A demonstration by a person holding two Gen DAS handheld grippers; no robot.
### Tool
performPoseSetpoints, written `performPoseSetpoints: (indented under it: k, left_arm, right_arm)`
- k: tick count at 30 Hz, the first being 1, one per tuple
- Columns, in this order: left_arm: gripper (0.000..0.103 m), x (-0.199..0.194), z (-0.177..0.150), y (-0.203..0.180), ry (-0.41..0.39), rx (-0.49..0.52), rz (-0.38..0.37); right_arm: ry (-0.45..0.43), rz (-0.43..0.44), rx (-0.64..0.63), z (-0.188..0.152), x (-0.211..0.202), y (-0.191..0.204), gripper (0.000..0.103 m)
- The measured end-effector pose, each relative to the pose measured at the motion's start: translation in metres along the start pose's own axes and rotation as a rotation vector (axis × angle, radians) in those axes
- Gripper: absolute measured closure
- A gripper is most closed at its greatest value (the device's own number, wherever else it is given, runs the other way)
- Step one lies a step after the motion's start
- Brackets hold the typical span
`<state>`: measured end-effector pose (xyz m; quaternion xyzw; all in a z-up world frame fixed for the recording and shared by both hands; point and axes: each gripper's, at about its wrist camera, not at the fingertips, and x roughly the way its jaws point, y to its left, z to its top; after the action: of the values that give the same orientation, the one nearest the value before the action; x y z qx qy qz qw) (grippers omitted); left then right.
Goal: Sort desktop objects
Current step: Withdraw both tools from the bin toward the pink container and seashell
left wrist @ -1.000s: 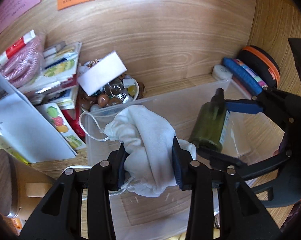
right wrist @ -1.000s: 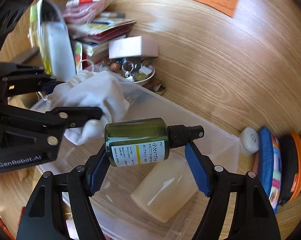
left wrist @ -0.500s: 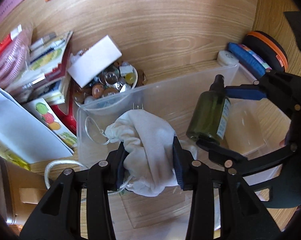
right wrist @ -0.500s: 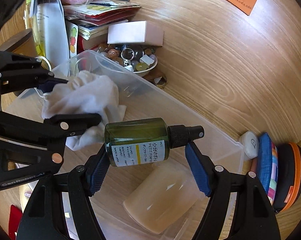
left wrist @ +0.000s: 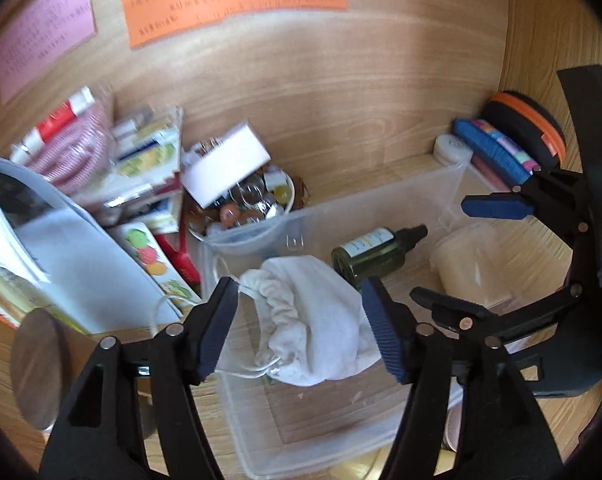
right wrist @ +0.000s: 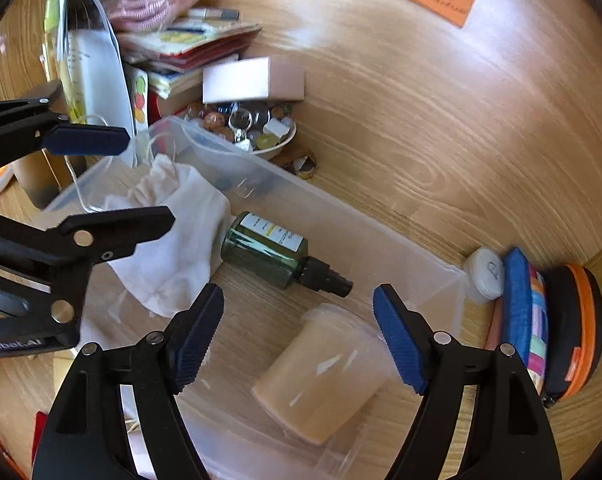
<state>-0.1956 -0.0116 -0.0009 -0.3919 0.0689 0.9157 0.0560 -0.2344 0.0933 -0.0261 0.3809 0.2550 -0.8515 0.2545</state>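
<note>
Both jaws spread wide! The left hand-held gripper (left wrist: pixel 299 320) hovers over the white drawstring pouch (left wrist: pixel 313 320) inside the clear bin (left wrist: pixel 381 208); the right hand-held gripper (right wrist: pixel 299 336) gapes above the green spray bottle (right wrist: pixel 273 254), lying just beside the pouch in that bin.

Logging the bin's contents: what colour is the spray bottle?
Dark green spray bottle with a black pump top and a pale label; clearest in the right wrist view.

Pouch (left wrist: pixel 313 320), bottle (right wrist: pixel 269 254) inside bin (right wrist: pixel 381 236)
</note>
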Motion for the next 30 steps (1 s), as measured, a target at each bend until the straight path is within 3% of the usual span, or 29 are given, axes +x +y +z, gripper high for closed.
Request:
performPoseSetpoints:
  k: [17, 25, 30]
  left_arm:
    - [0.013, -0.090, -0.017, 0.002, -0.161, -0.041, 0.044]
    - [0.011, -0.121, -0.040, 0.006, -0.213, -0.067, 0.034]
    - [0.009, -0.135, -0.058, 0.007, -0.222, -0.074, 0.035]
  right_arm:
    - [-0.174, 0.013, 0.094, -0.024, -0.097, 0.008, 0.021]
    - [-0.229, 0.044, 0.144, -0.042, -0.129, 0.014, 0.021]
    - [-0.281, 0.047, 0.158, -0.060, -0.150, 0.022, 0.014]
